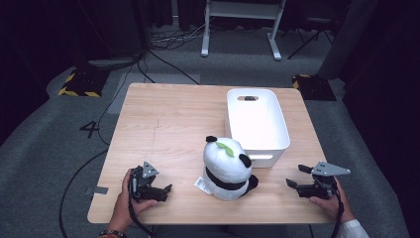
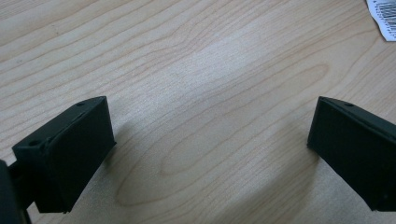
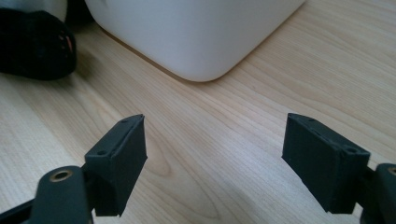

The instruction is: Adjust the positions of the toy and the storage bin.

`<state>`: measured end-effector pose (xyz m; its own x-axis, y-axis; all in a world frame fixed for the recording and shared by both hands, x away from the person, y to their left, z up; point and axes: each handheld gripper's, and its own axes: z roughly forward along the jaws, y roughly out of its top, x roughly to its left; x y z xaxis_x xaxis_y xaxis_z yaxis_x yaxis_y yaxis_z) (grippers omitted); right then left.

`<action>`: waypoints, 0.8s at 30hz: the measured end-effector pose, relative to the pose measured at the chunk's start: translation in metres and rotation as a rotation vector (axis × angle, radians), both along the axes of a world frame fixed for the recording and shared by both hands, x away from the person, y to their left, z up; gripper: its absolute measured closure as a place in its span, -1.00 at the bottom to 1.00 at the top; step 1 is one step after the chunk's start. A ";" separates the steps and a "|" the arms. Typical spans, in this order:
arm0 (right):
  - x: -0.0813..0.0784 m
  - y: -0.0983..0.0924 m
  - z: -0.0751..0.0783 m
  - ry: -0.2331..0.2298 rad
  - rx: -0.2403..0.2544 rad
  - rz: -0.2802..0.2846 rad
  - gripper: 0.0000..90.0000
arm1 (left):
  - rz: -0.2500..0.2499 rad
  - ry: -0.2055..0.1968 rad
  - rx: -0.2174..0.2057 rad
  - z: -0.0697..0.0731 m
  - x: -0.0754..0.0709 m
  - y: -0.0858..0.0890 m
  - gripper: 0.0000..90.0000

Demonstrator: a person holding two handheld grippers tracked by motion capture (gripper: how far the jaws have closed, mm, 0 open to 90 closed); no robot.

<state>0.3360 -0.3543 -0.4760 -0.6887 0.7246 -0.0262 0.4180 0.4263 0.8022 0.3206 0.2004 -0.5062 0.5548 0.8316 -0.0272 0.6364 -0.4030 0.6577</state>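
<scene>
A black-and-white panda plush [image 1: 227, 168] with a green leaf on its head sits upright near the table's front edge. Just behind it to the right stands a white plastic bin [image 1: 257, 124]. Left of the panda, my left gripper [image 1: 163, 192] rests low on the wood. Its jaws stand open over bare wood [image 2: 210, 121], and the panda's barcode tag [image 2: 384, 17] lies at the top right corner. Right of the panda, my right gripper [image 1: 295, 176] is open. It points at the bin's rounded corner [image 3: 196, 32], with the panda's black foot [image 3: 32, 42] to the left.
The wooden table [image 1: 163, 124] has bare surface across its left half and back. Beyond it are grey carpet, cables, a white desk frame [image 1: 242, 25] and a yellow-black marked base [image 1: 79, 82].
</scene>
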 end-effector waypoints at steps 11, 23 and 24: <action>-0.006 0.018 0.004 -0.005 -0.003 0.059 -0.50 | -0.062 -0.001 0.005 0.000 -0.008 -0.008 -0.99; -0.008 0.035 0.002 0.002 0.010 0.123 -0.49 | -0.063 0.003 0.005 0.001 -0.012 -0.024 -0.99; -0.008 0.037 0.002 0.003 0.017 0.132 -0.49 | -0.070 0.001 0.009 0.001 -0.013 -0.025 -0.99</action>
<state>0.3281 -0.3175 -0.4743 -0.7780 0.6281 -0.0120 0.3621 0.4640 0.8085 0.3081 0.1755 -0.5054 0.6116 0.7909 -0.0202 0.6068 -0.4525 0.6535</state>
